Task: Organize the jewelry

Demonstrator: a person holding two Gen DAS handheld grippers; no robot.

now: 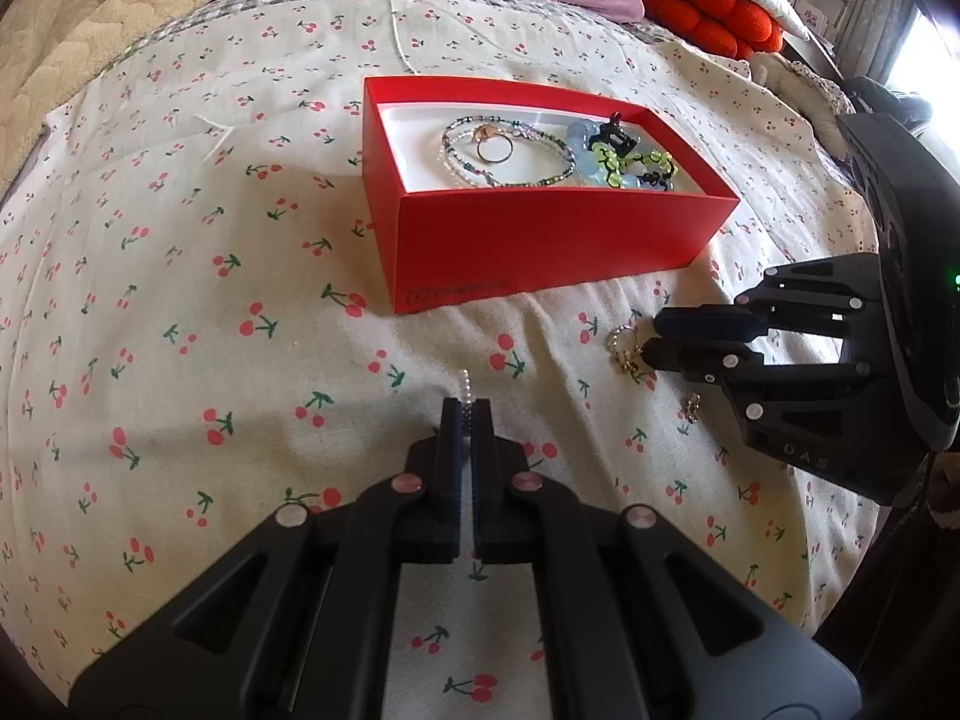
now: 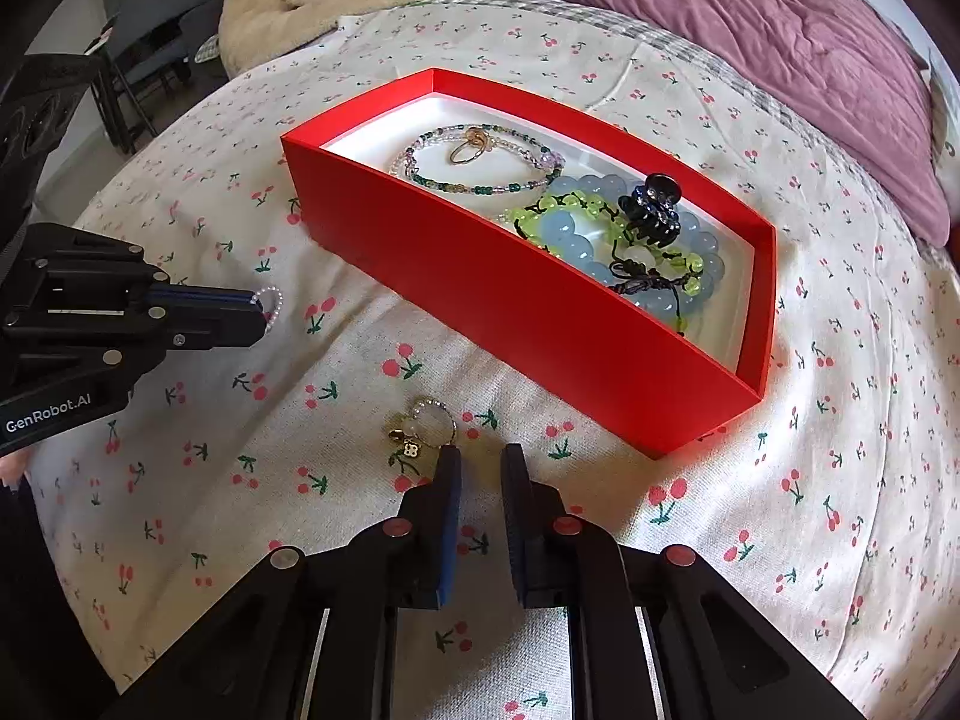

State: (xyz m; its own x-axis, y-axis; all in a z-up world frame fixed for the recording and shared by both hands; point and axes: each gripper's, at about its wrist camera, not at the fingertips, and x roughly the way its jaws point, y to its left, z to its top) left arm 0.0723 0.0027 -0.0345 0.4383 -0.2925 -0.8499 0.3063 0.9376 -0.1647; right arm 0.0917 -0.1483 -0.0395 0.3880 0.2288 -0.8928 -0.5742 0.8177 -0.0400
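Two tongs: left (image 1: 466,405) pinching pearl ring (image 2: 268,302) (upright).

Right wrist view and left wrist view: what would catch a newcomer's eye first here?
The bright red box on the cherry-print bedspread dominates, holding beaded bracelets, a gold ring and a black hair claw. Nearer the cameras, the left gripper is shut on a small pearl ring, while the right gripper is open beside a gold charm earring lying on the bedspread.
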